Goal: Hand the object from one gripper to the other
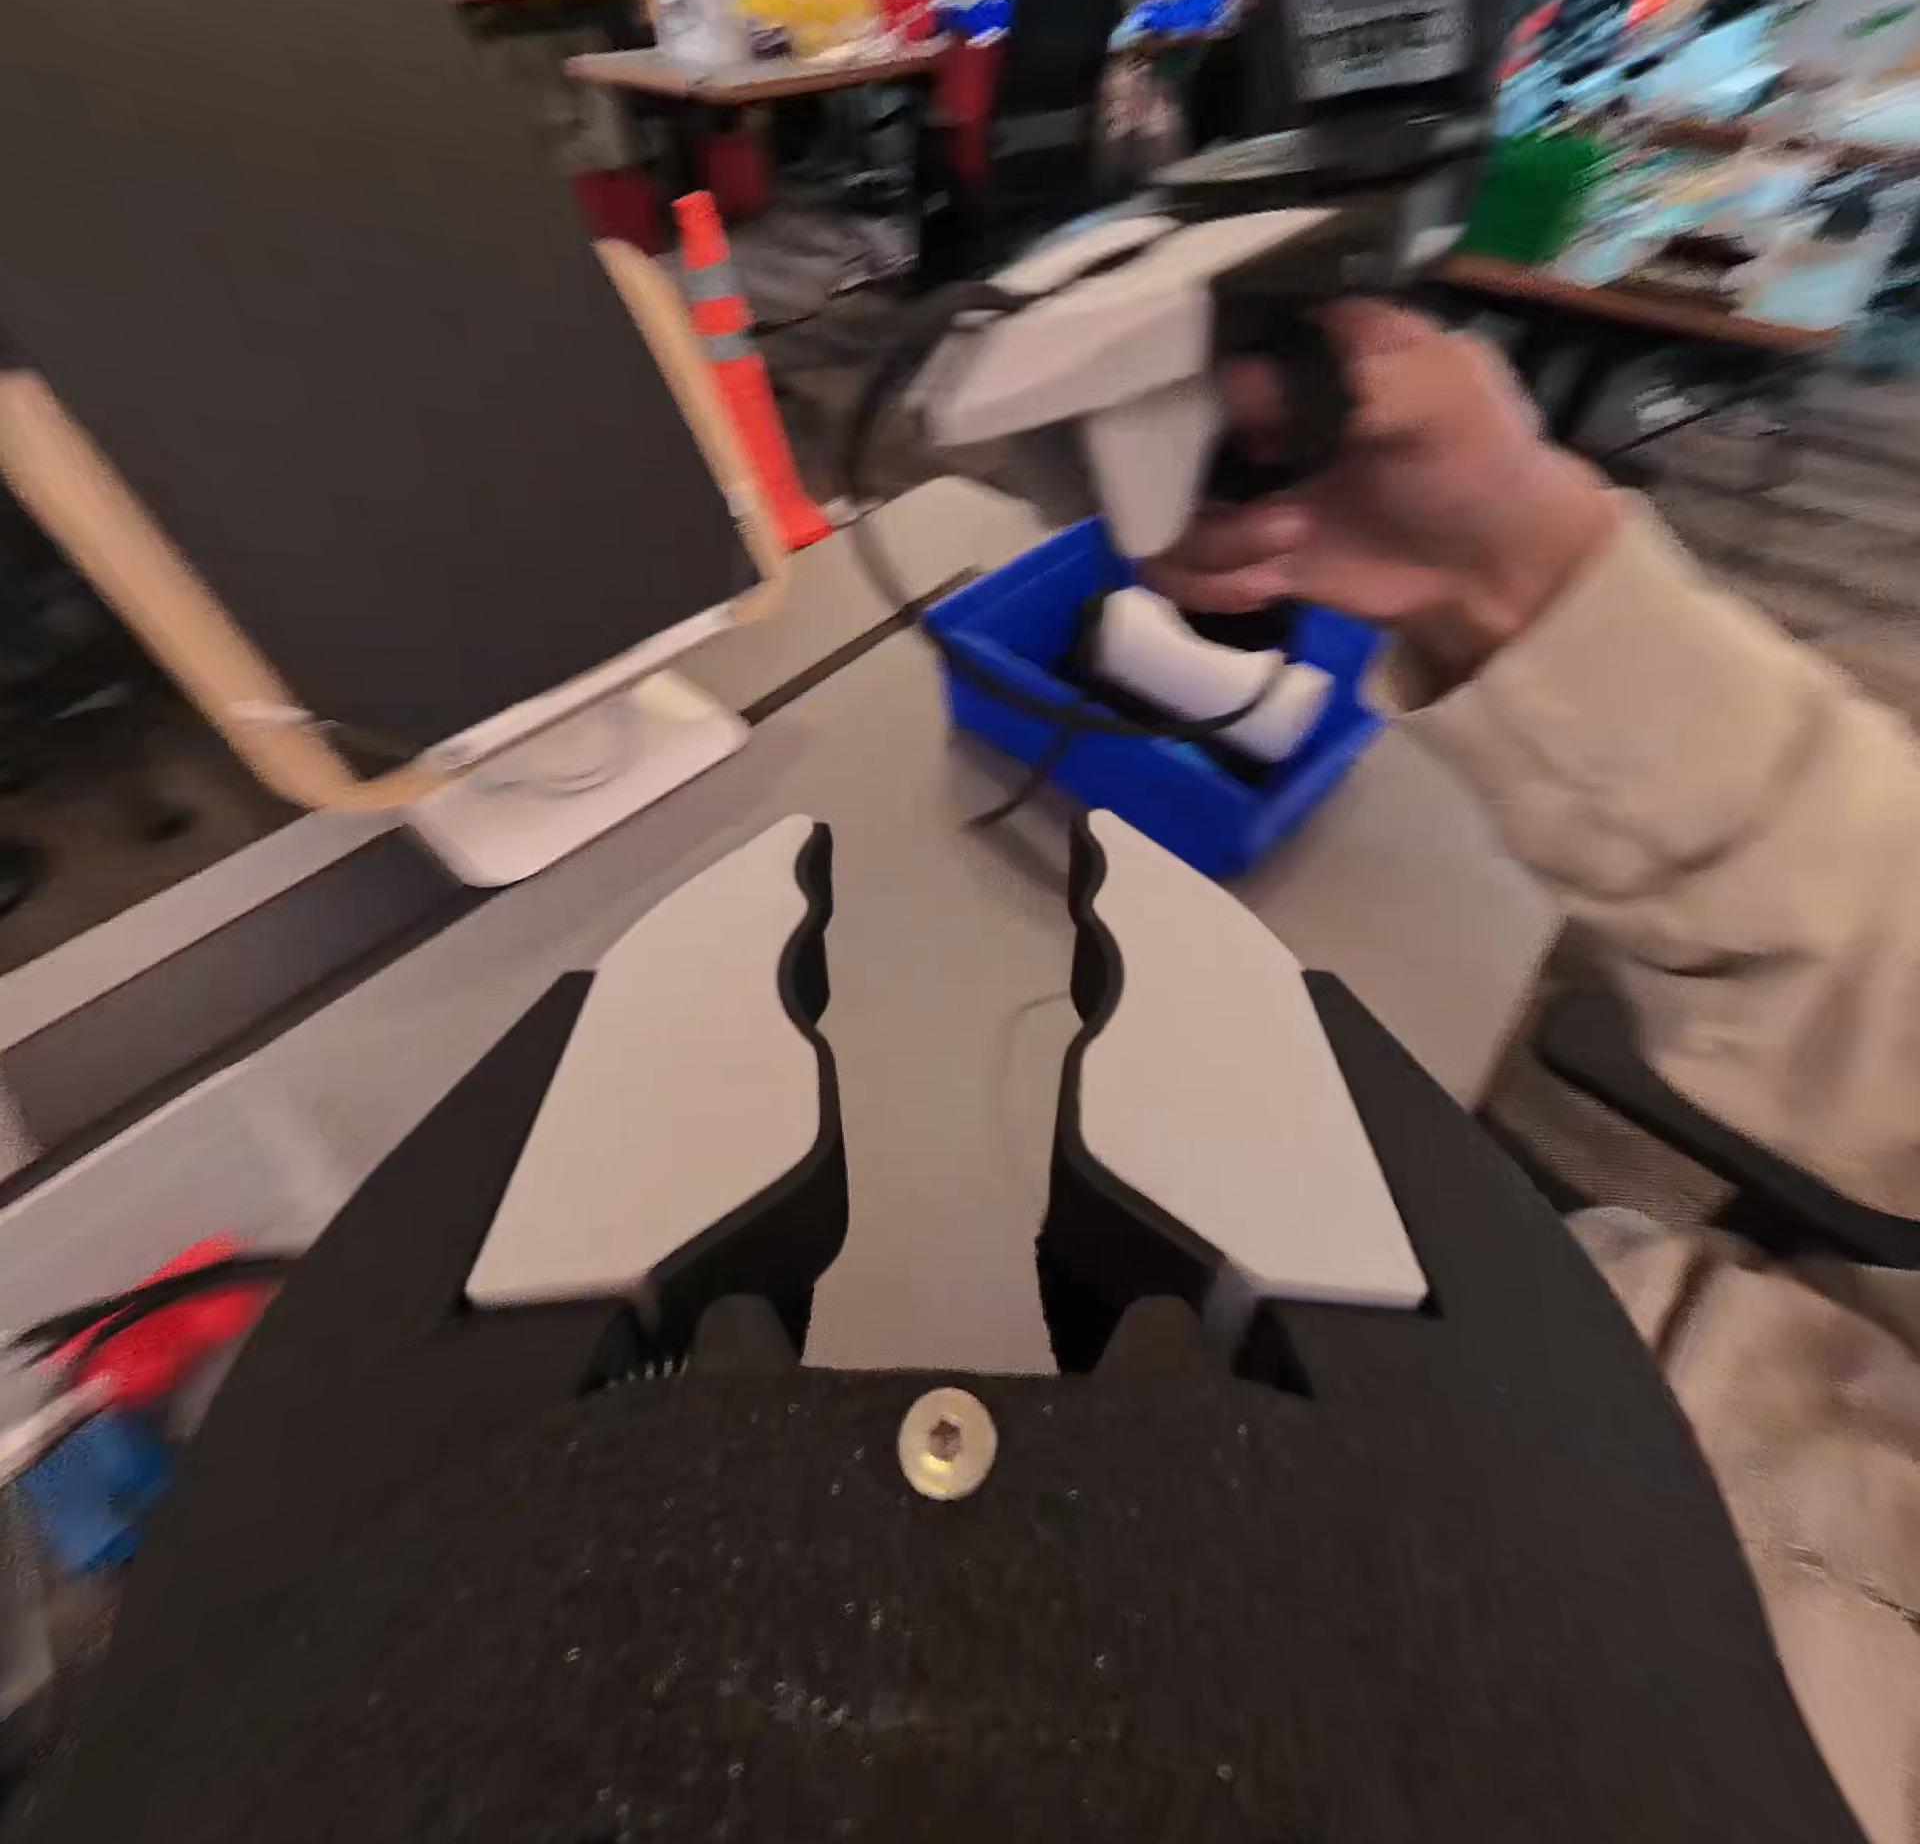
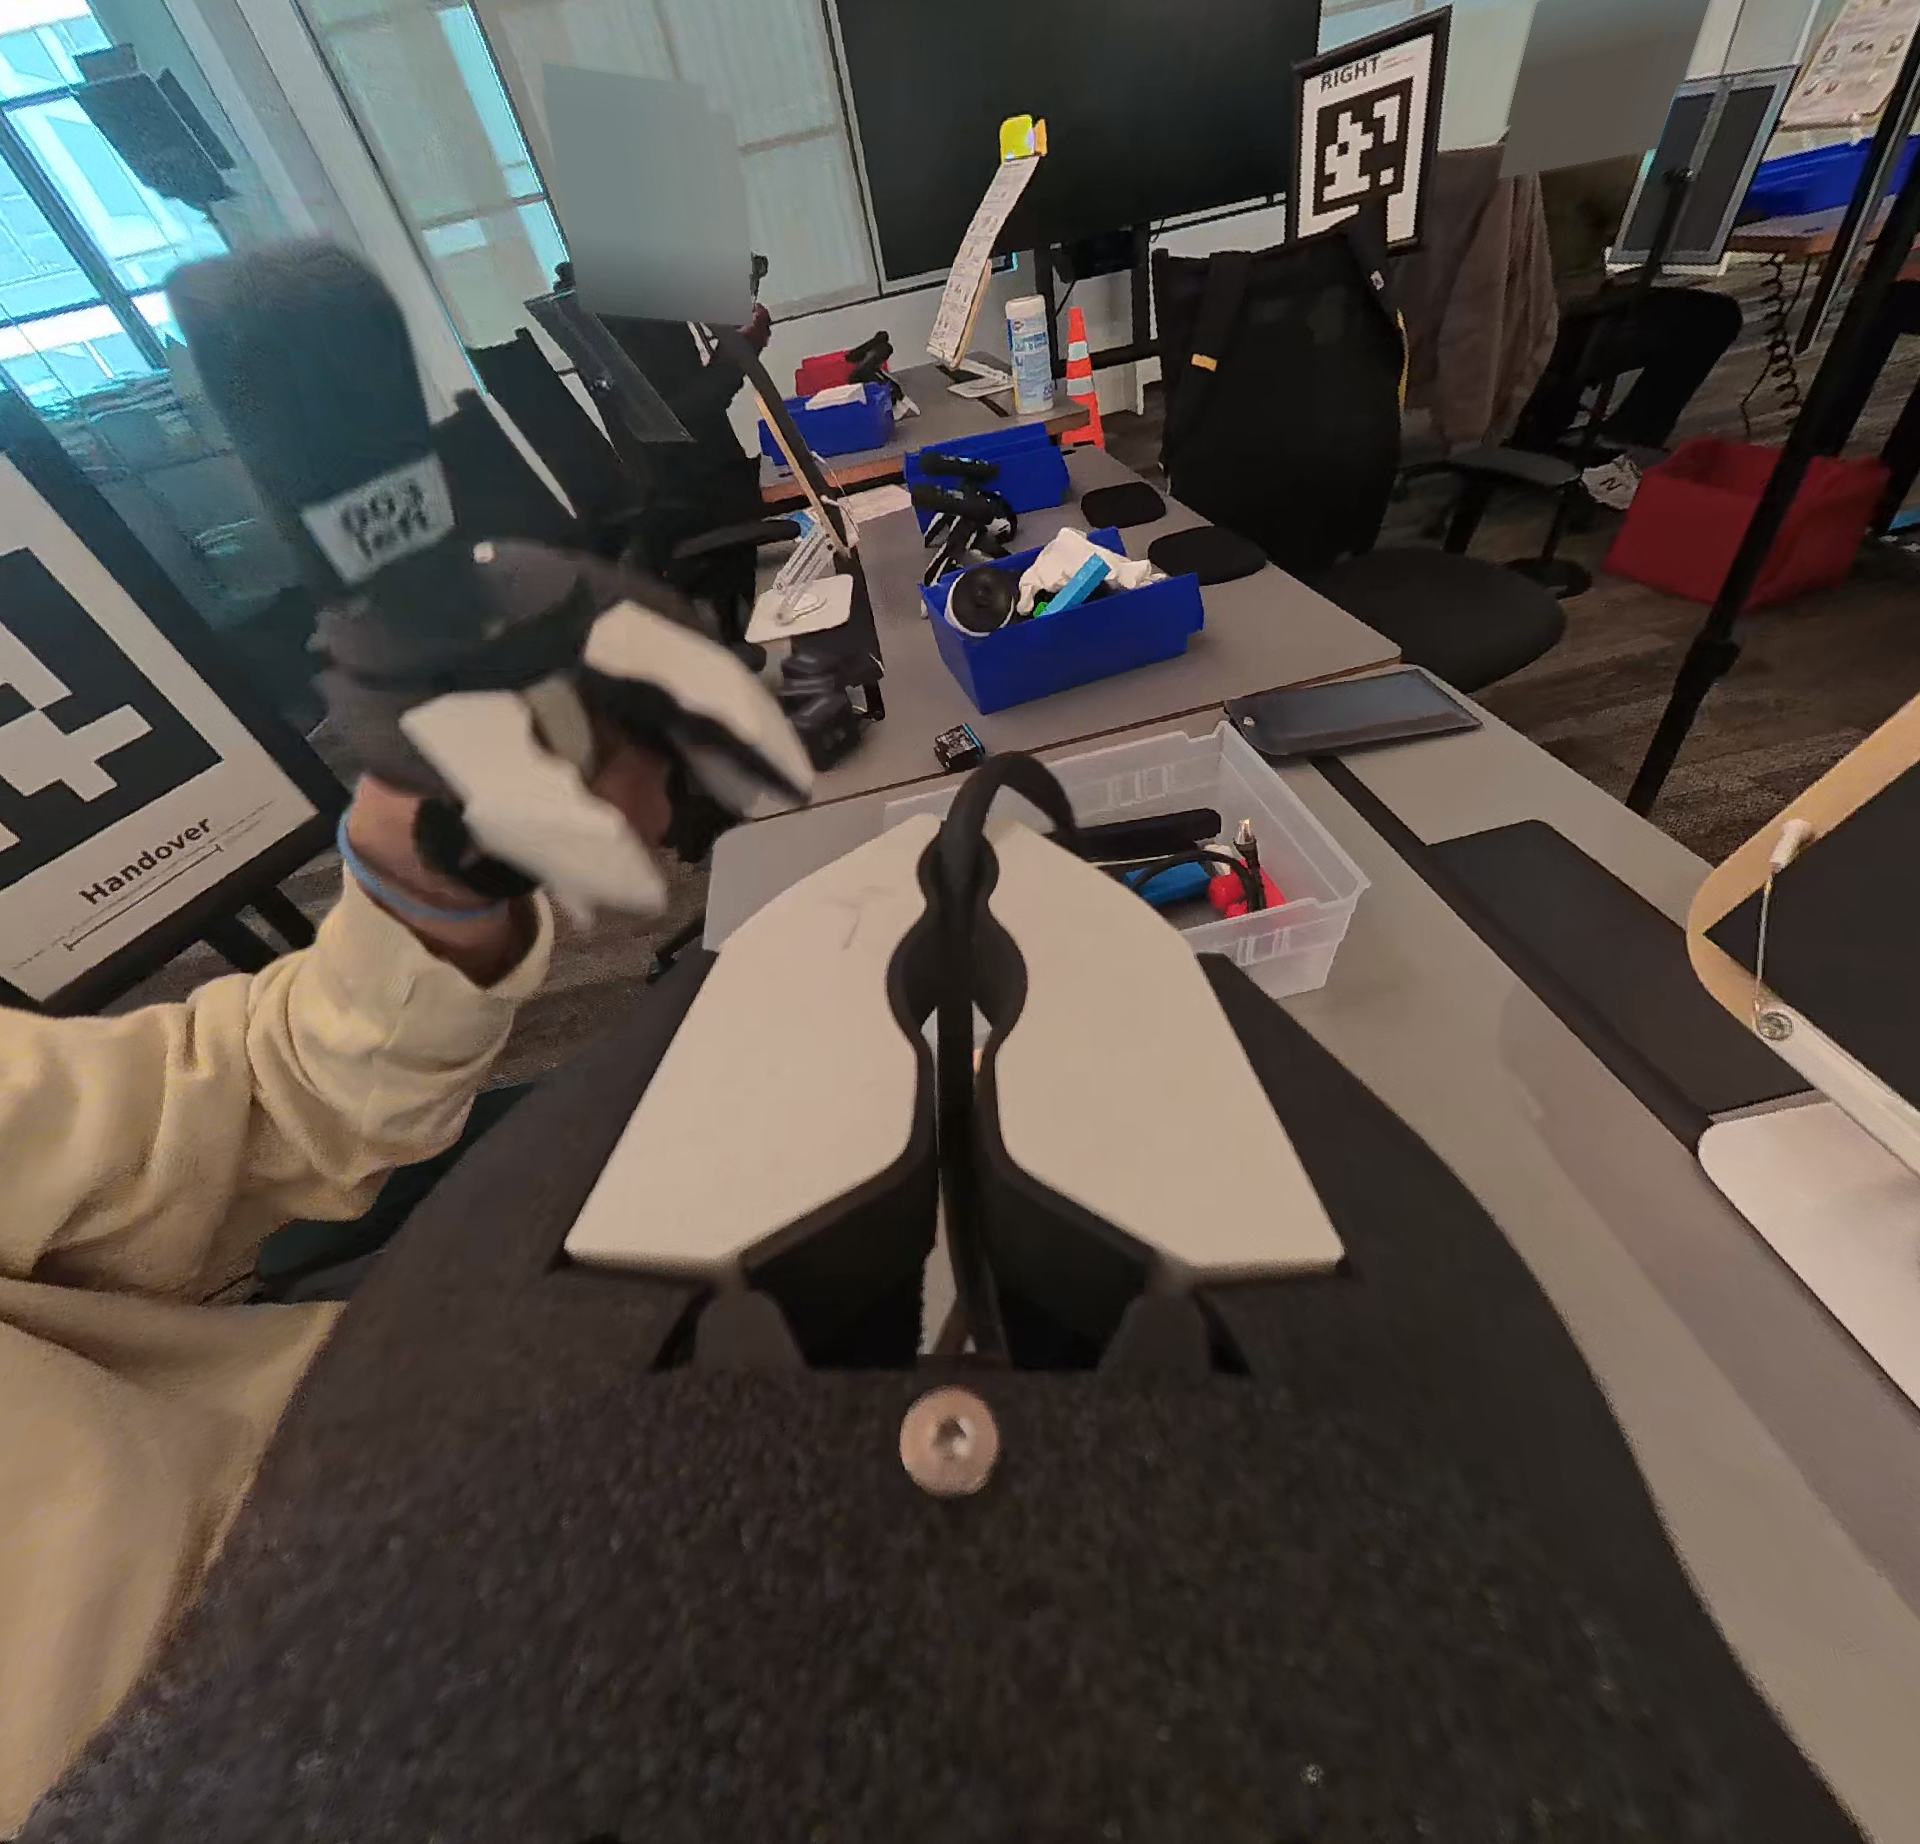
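My right gripper (image 2: pixel 961 844) is shut on a thin black cable (image 2: pixel 1000 781), which arches out past the fingertips. My left gripper (image 1: pixel 951 859) is open and empty above the grey table (image 1: pixel 914 1067). In the left wrist view, blurred by motion, the right gripper (image 1: pixel 1039 371) is up and to the right in a hand, with the cable (image 1: pixel 868 464) hanging from it in a loop. In the right wrist view the left gripper (image 2: pixel 712 844) is open, to the left of my right gripper and apart from the cable.
A blue bin (image 1: pixel 1143 797) with white items and a black cord sits on the table ahead. A clear tray (image 2: pixel 1309 901) with red and blue items lies beyond the right gripper. Board stands (image 1: pixel 312 340) (image 2: pixel 1829 921) flank the table. Another blue bin (image 2: pixel 1060 651) is farther back. Spacing between my two grippers at the tips: around 9 centimetres.
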The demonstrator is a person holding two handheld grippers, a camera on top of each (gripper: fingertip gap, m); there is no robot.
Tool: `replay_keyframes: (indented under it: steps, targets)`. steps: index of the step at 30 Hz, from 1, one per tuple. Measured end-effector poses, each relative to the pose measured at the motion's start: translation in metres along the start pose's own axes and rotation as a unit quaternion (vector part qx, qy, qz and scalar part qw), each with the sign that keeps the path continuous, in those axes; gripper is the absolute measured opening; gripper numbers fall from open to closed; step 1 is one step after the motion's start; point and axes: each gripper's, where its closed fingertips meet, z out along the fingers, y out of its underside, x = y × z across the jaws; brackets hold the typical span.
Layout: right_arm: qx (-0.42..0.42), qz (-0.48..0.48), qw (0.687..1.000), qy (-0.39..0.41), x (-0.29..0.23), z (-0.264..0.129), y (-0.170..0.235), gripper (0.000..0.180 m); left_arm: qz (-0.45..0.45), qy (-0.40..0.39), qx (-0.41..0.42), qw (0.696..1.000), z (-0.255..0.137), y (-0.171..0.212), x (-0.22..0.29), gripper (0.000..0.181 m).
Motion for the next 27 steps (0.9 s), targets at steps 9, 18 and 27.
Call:
replay_keyframes:
  steps: [9, 18, 27]
  targets:
    - [-0.008, 0.012, 1.0, 0.003, -0.003, 0.022, 0.004, 0.0, -0.031, 0.075, 0.087, 0.993, 0.058, 0.015, 0.032, 0.043]
    - [-0.007, 0.023, 1.0, 0.016, -0.007, 0.042, 0.002, 0.0, 0.008, 0.069, 0.05, 0.996, 0.102, 0.04, 0.025, 0.02]
    - [0.015, 0.023, 1.0, 0.01, -0.005, 0.034, -0.001, 0.0, 0.03, 0.109, 0.064, 0.992, 0.086, 0.035, 0.037, 0.005]
